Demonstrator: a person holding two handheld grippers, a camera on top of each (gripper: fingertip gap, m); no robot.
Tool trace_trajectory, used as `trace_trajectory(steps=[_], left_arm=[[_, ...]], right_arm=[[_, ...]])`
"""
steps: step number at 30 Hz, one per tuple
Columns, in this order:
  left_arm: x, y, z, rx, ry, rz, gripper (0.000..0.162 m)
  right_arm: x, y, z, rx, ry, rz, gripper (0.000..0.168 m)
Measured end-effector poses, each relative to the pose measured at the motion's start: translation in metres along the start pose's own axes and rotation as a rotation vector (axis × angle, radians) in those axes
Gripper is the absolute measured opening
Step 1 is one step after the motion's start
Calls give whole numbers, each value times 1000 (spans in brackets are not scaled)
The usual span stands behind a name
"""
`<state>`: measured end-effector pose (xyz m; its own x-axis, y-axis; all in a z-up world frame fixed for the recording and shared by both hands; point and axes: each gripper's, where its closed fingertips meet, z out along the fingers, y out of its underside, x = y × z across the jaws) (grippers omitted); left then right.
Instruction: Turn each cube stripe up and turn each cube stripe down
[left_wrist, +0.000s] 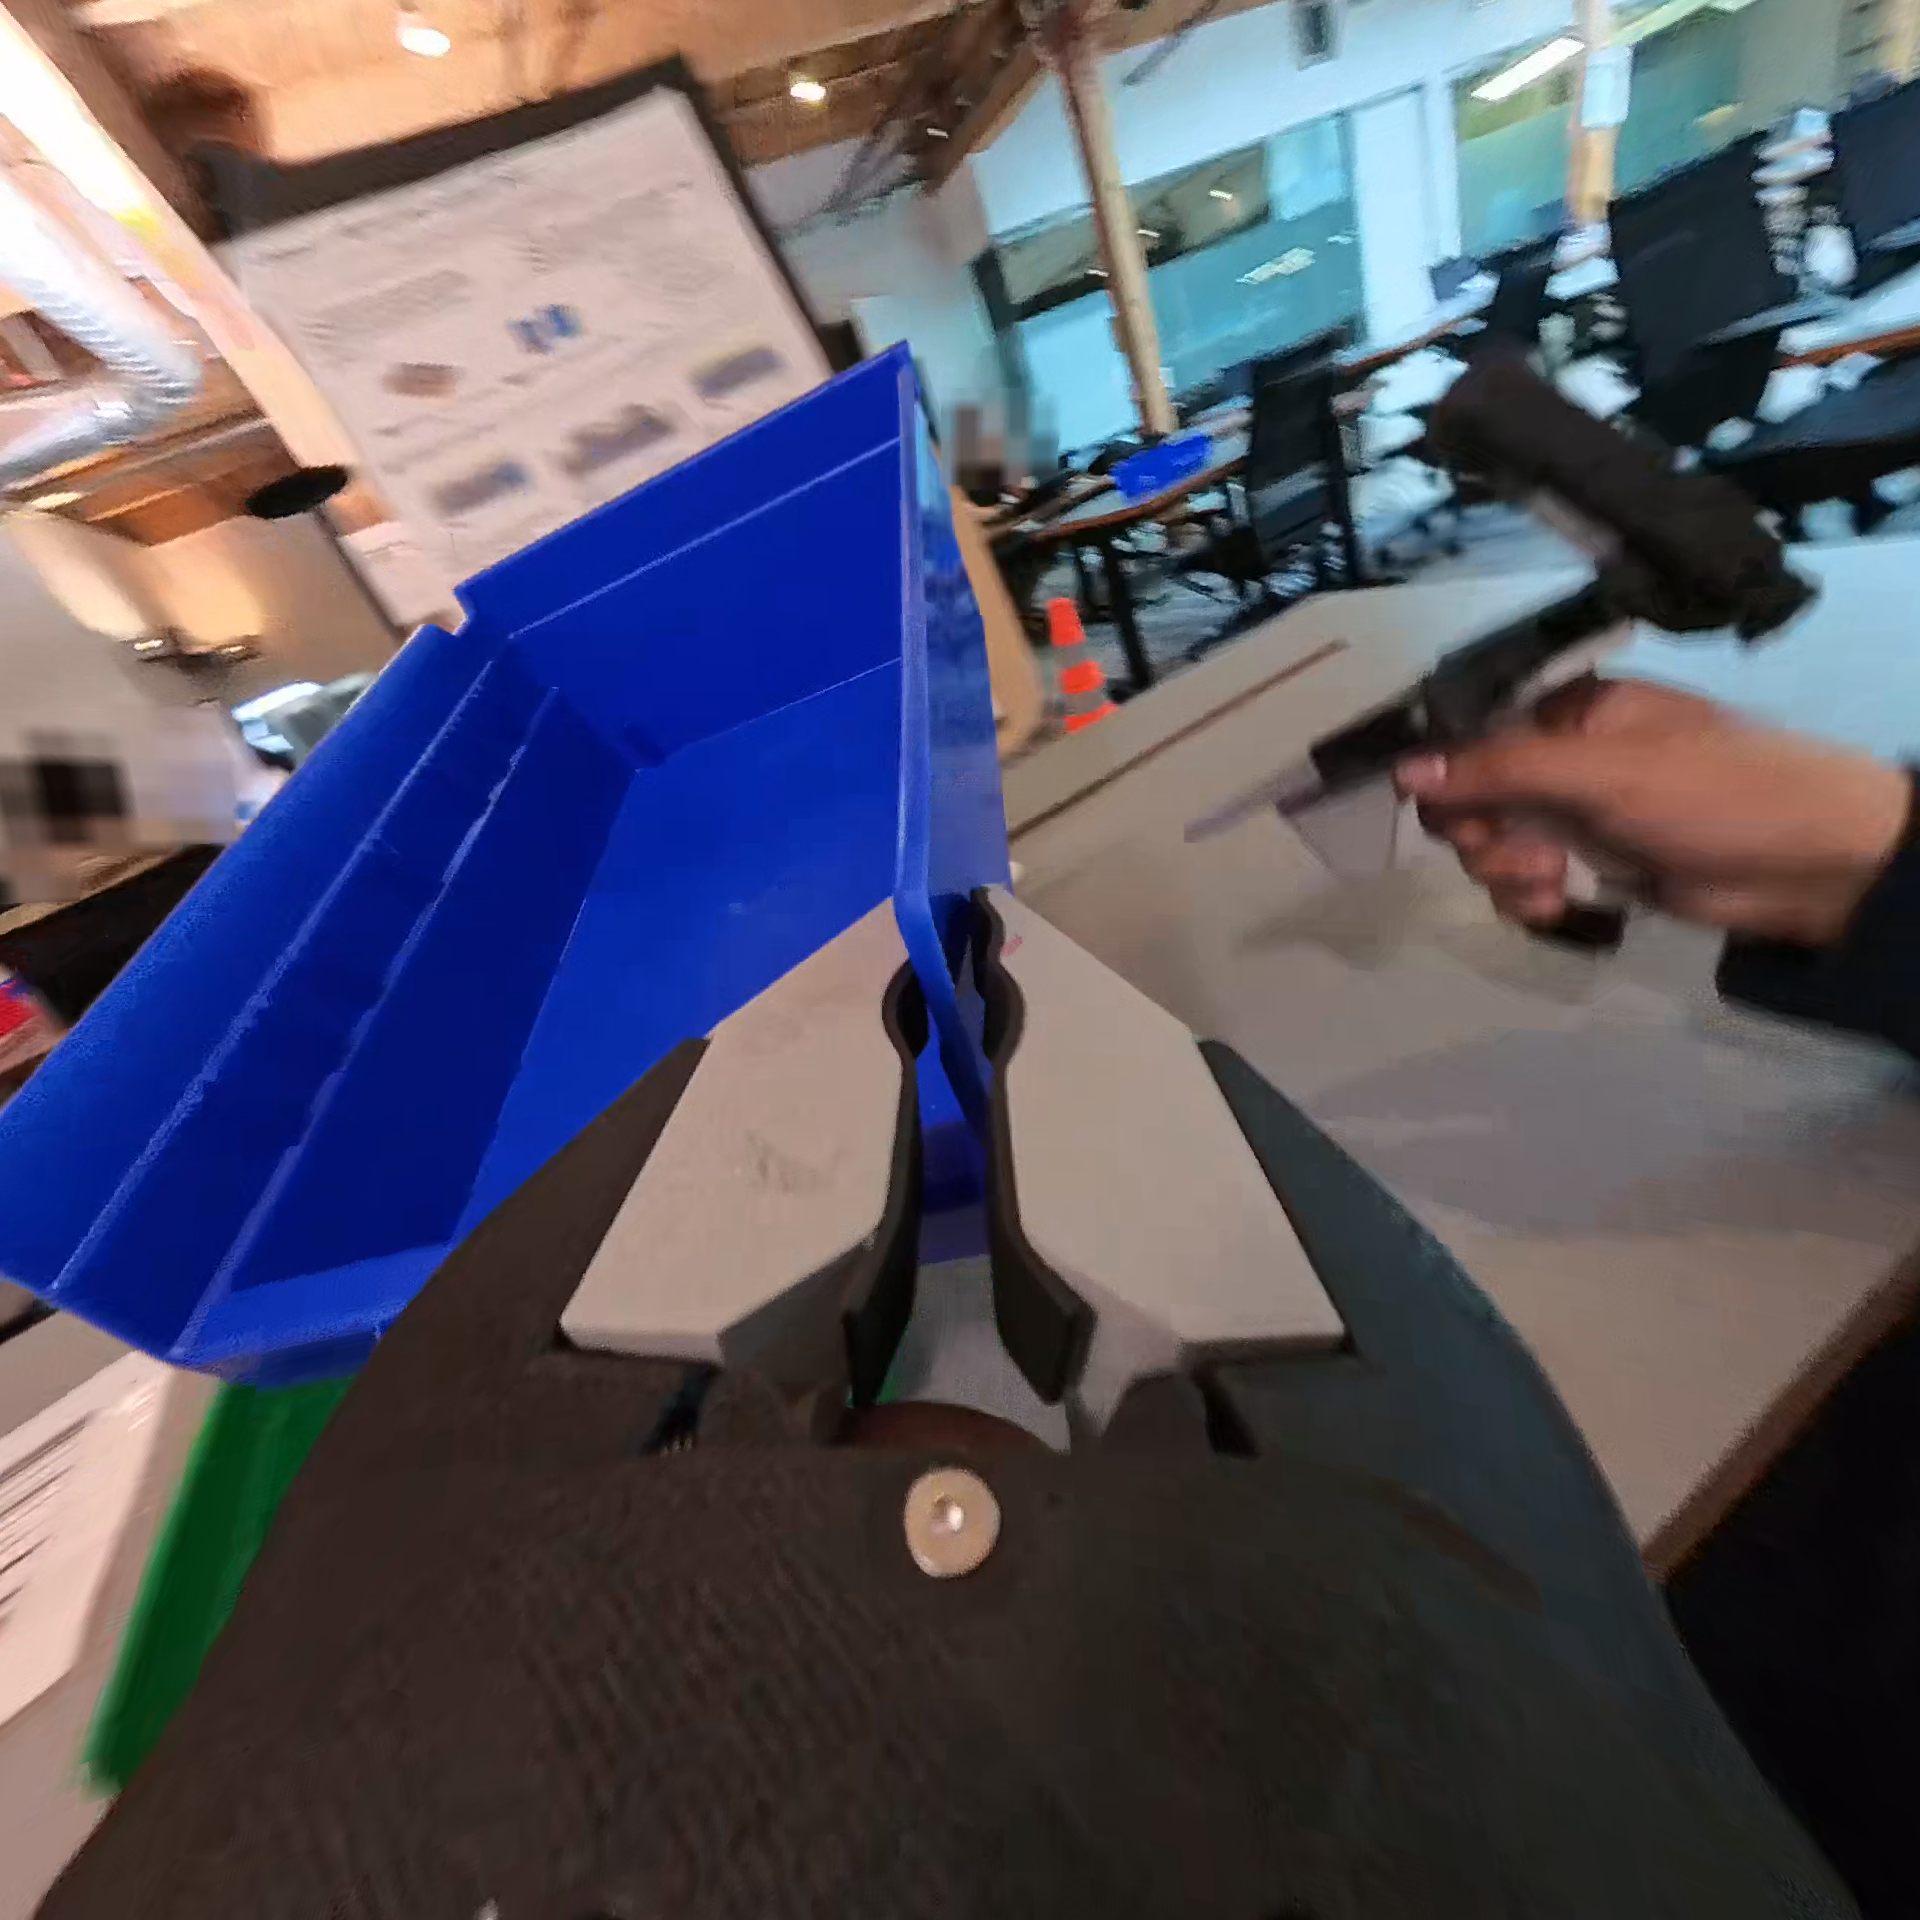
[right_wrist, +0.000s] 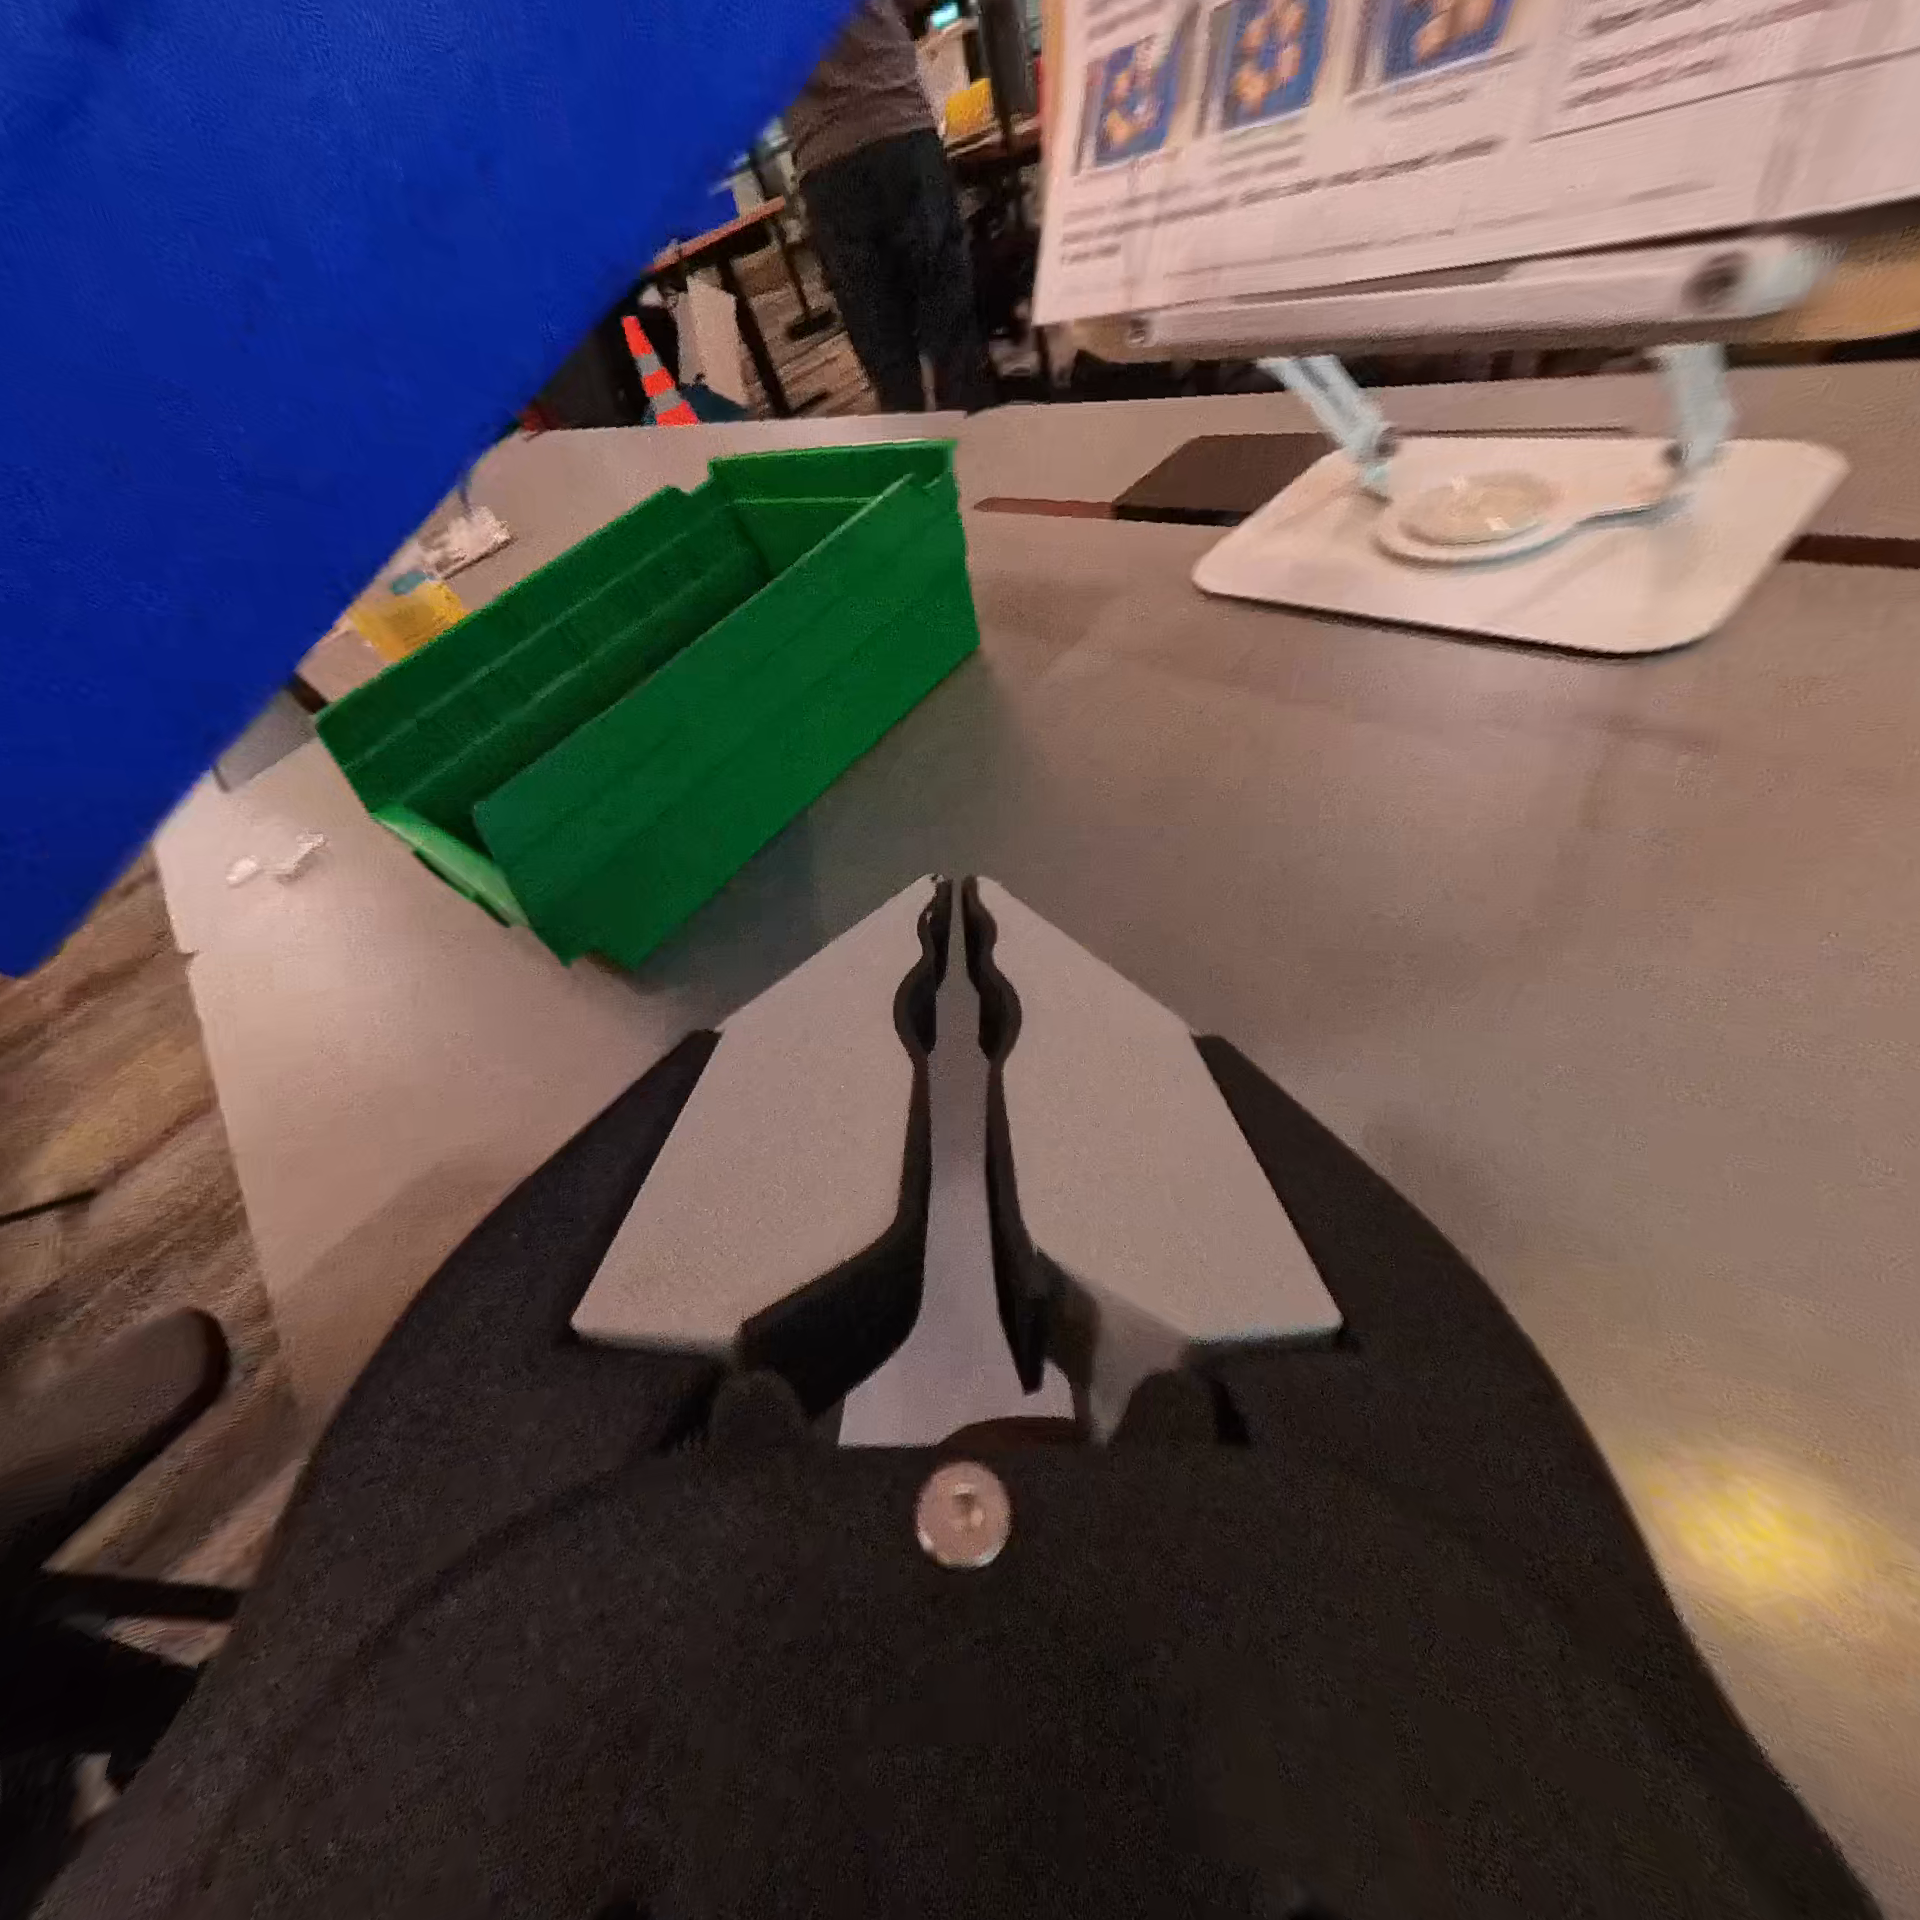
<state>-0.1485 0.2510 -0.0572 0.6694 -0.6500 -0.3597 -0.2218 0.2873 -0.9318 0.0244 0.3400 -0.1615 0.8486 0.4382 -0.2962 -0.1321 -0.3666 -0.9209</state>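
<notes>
No cubes show in either view. My left gripper (left_wrist: 951, 935) is shut on the side wall of an empty blue bin (left_wrist: 582, 883) and holds it lifted and tilted above the table. The blue bin fills the top left of the right wrist view (right_wrist: 260, 364). My right gripper (right_wrist: 956, 894) is shut and empty, low over the grey table (right_wrist: 1351, 883). It also shows in the left wrist view (left_wrist: 1299, 800), held by a hand at the right. A green bin (right_wrist: 675, 707) stands empty on the table ahead and left of the right gripper.
A white stand (right_wrist: 1507, 540) holding a poster board (right_wrist: 1455, 135) sits at the far right of the table. Small clear items (right_wrist: 270, 862) lie near the table's left edge. An orange cone (right_wrist: 655, 374), chairs and desks stand beyond. The green bin's edge (left_wrist: 208, 1558) shows below the blue bin.
</notes>
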Motion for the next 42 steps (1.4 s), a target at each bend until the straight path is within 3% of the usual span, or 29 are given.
trace_trajectory(steps=[5,8,12,15,17,20,22,26,28,29,30,31,36,38,40,42], left_arm=[[108,25,50,-49,246,40,3],[160,39,79,-91,344,-2,3],[215,61,120,-149,411,-26,6],[250,84,147,-244,428,16,5],[253,74,142,-186,424,42,15],[231,63,116,-161,429,39,33],[202,63,96,-194,429,-19,51],[123,67,70,-203,349,-158,58],[83,76,66,-225,257,-132,58],[66,83,63,-246,222,-117,59],[51,92,61,-273,188,-101,60],[36,101,58,-300,151,-79,61],[-20,155,39,-434,15,-36,62],[-32,168,35,-455,-9,-53,64],[-42,175,38,-451,-46,-65,64],[-53,177,47,-428,-102,-50,60]], right_arm=[[57,-12,-110,31,76,87,5],[76,-4,-149,10,153,88,6],[75,11,-174,-59,239,9,9],[56,12,-172,-59,221,-27,12],[39,13,-166,-76,193,-51,15],[7,13,-160,-94,182,-145,23],[-18,16,-151,-101,150,-190,43],[-69,63,-111,-289,22,-248,51],[-53,80,-94,-361,145,-324,47],[-36,88,-91,-414,236,-347,37],[-24,91,-92,-439,291,-358,9],[-13,91,-96,-455,332,-364,0],[85,76,-158,-495,584,-279,4],[118,70,-184,-477,661,-193,47],[109,62,-184,-387,588,-136,44],[74,55,-164,-280,410,-137,51]])
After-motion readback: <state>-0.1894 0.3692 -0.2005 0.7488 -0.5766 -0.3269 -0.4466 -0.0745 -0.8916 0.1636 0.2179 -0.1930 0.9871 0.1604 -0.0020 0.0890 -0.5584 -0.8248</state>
